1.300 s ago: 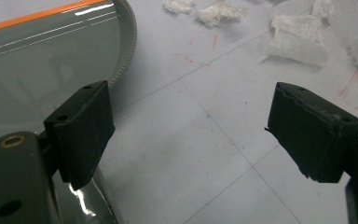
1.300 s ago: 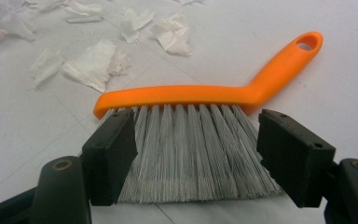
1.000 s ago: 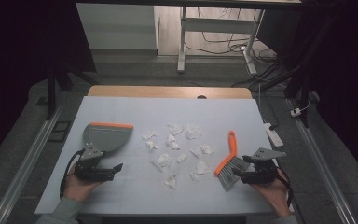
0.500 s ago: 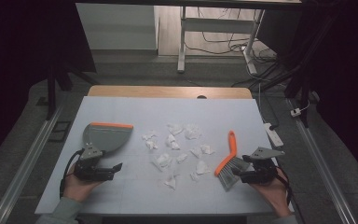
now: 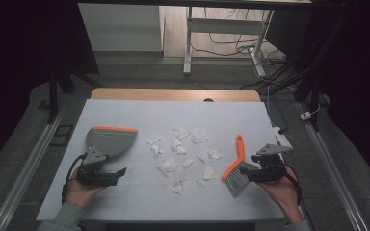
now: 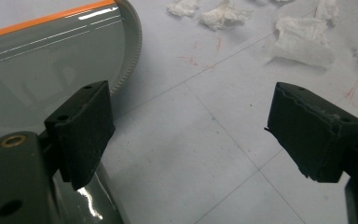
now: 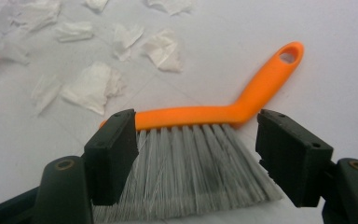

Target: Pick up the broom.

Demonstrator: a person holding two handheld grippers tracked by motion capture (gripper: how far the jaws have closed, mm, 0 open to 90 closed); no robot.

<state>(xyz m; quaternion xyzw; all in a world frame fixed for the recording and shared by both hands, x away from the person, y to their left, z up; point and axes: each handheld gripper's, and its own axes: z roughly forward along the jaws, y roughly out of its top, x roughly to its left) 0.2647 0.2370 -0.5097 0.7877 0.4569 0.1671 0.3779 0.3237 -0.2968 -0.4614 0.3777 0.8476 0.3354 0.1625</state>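
A grey dustpan (image 5: 107, 140) with an orange front edge lies at the left of the white table; it also shows as a glossy grey dustpan (image 6: 42, 74). My left gripper (image 5: 110, 174) stands open just in front of it, its left jaw over the pan's rim, nothing held (image 6: 191, 140). An orange-handled brush (image 5: 235, 166) with grey bristles lies at the right. My right gripper (image 5: 246, 169) is open, its jaws on either side of the bristles (image 7: 200, 163). Several crumpled white paper scraps (image 5: 179, 154) are scattered between pan and brush.
The white table top (image 5: 139, 115) has a wooden strip along its far edge. A white power strip (image 5: 281, 136) lies at the right edge. Desk legs and cables stand on the floor beyond. A person's hands hold both grippers from the near edge.
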